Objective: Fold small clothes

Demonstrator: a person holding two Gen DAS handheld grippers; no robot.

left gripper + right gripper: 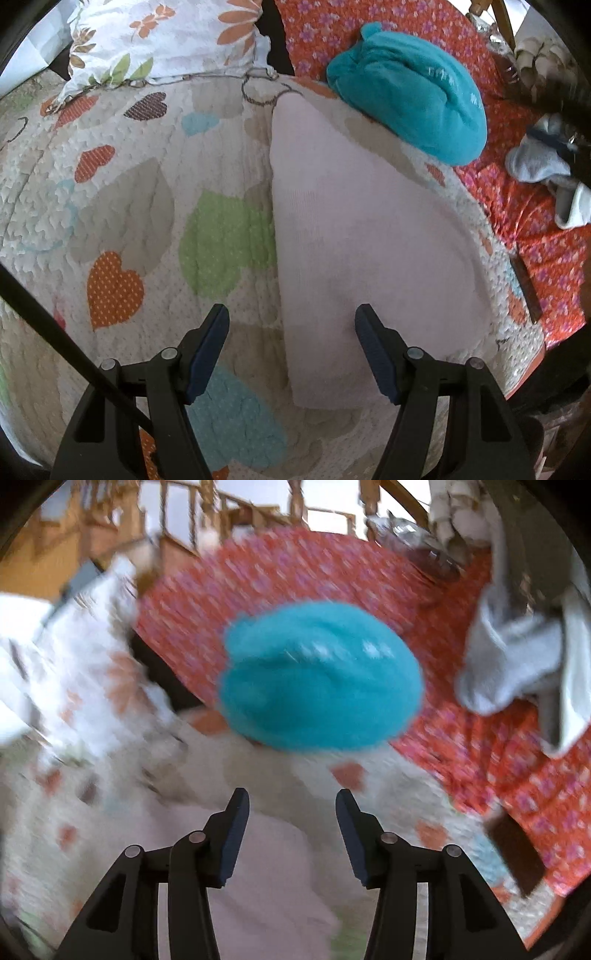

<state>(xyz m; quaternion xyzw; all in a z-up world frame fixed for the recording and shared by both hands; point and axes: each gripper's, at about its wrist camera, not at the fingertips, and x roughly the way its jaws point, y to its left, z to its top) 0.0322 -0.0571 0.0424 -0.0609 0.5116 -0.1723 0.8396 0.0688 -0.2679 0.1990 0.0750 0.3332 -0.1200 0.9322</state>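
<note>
black fingers (207,354), dark-blue pads, seemingly ribbed

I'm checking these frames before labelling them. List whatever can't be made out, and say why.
- Grey-white socks: left wrist view, partly hidden by a dark blurred shape at the right edge; their count is unclear.
- Pale pink folded garment: right wrist view, motion blur hides its edges and folds.
- Teal fuzzy bundle: right wrist view, blurred; its garment type is unclear.
- Dark flat object: left wrist view, too small to identify.
</note>
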